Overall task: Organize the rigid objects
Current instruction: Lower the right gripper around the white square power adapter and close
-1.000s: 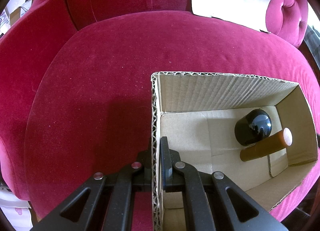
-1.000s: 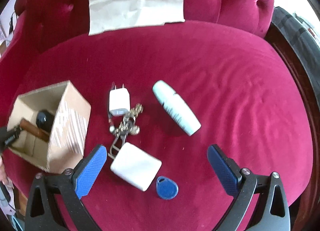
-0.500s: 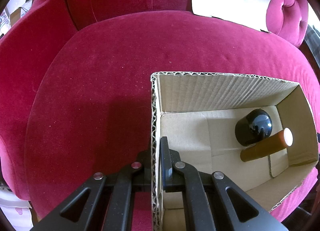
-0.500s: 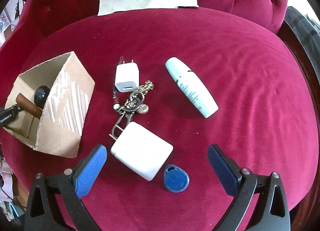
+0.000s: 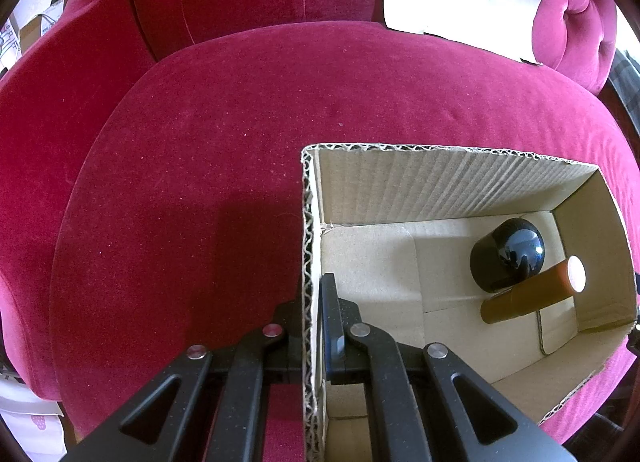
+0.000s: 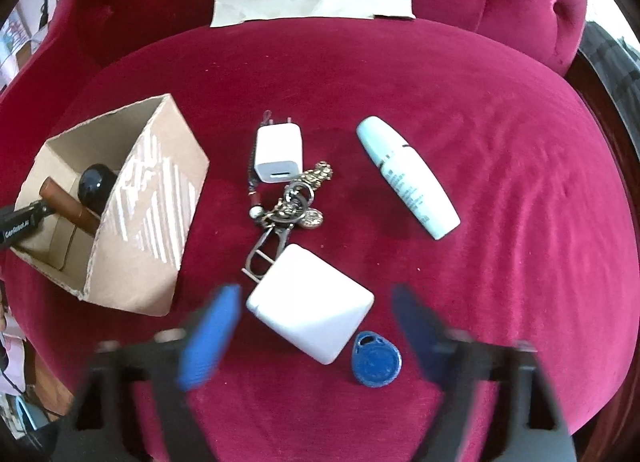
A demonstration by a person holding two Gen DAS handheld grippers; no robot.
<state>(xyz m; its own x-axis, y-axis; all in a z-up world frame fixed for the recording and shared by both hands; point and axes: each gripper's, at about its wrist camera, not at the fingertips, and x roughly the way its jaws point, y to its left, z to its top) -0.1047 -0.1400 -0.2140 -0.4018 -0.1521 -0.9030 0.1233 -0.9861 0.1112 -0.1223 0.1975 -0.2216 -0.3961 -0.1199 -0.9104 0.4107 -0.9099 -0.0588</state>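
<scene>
Left gripper (image 5: 316, 326) clamped tight on the cardboard box wall (image 5: 308, 262) — one finger outside, one inside, pointing forward and down. Right gripper (image 6: 316, 326) spread wide, blue pads (image 6: 212, 338) motion-blurred, angled down — holding nothing.
</scene>
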